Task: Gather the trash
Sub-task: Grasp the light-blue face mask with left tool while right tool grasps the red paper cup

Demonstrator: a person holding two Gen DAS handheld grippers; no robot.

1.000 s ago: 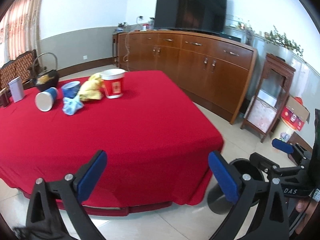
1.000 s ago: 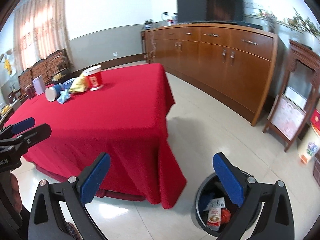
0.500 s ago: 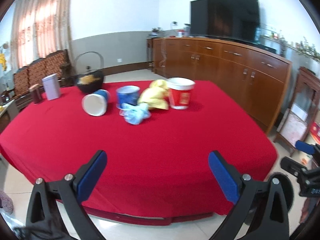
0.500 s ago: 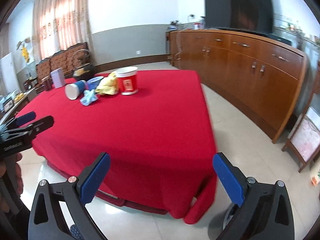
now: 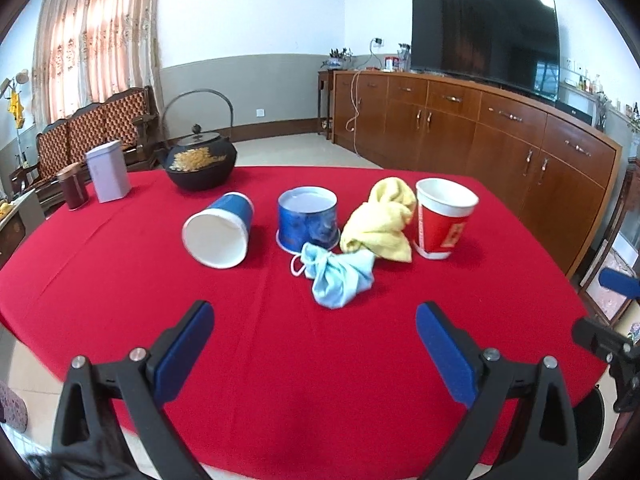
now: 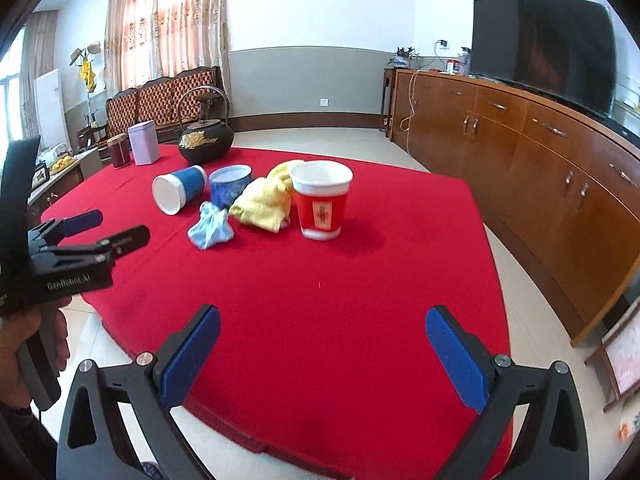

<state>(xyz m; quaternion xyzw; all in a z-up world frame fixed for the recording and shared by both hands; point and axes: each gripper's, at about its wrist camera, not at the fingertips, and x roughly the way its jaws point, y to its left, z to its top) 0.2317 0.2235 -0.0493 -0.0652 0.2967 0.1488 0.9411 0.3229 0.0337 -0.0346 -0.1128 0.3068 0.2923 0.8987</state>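
Note:
On the red tablecloth (image 5: 280, 360) lies a cluster of trash: a tipped blue paper cup (image 5: 219, 230) (image 6: 179, 193), an upright blue cup (image 5: 308, 218) (image 6: 231, 185), a crumpled light-blue mask (image 5: 340, 276) (image 6: 210, 230), a yellow cloth (image 5: 382, 220) (image 6: 266, 202) and a red paper cup (image 5: 443, 218) (image 6: 321, 205). My left gripper (image 5: 314, 344) is open, hovering over the near table edge, short of the mask. My right gripper (image 6: 322, 354) is open too, over the table's near corner, with nothing between its fingers.
A black iron teapot (image 5: 199, 162), a pale tin (image 5: 107, 171) and a brown canister (image 5: 72, 186) stand at the table's far side. A long wooden sideboard (image 6: 540, 184) with a TV (image 5: 484, 38) runs along the right. A black bin's rim (image 5: 592, 436) shows by the table.
Both grippers have swung left from the floor bin toward the table and moved closer to the trash cluster, which now fills the middle of both views. Both stay open and empty.

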